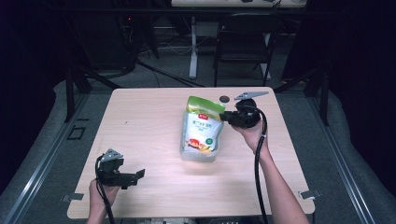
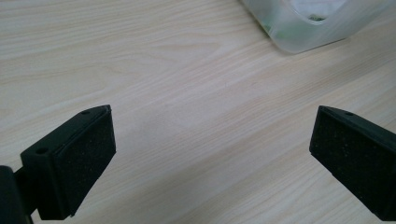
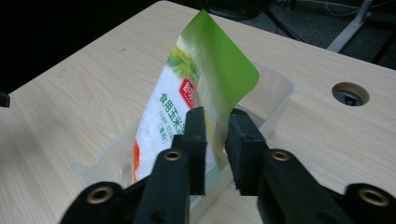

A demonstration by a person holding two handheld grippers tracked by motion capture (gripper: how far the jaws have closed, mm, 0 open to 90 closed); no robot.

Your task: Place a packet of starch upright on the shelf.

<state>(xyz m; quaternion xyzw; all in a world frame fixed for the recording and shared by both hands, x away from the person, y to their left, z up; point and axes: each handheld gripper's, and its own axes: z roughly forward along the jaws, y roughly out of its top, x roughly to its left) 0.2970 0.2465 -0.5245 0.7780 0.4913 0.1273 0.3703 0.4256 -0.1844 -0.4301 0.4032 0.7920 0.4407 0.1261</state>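
A green and white food pouch (image 1: pixel 203 125) stands upright in a clear plastic tub (image 1: pixel 198 155) at the table's middle. My right gripper (image 1: pixel 224 116) reaches it from the right, near its top edge. In the right gripper view the pouch (image 3: pixel 205 79) passes between the jaws of my right gripper (image 3: pixel 215 119). They stand a little apart, with a gap beside the thin film, so the pads do not press on it. The tub (image 3: pixel 275 88) lies behind. My left gripper (image 1: pixel 135 176) rests open near the front left. Its wide-apart jaws (image 2: pixel 212 126) hang over bare wood.
The tub's corner (image 2: pixel 299 32) lies ahead of the left gripper. A round cable hole (image 1: pixel 224 98) sits in the table top behind the pouch. Beyond the table stand a dark chair (image 1: pixel 243 42) and a desk leg (image 1: pixel 193 46).
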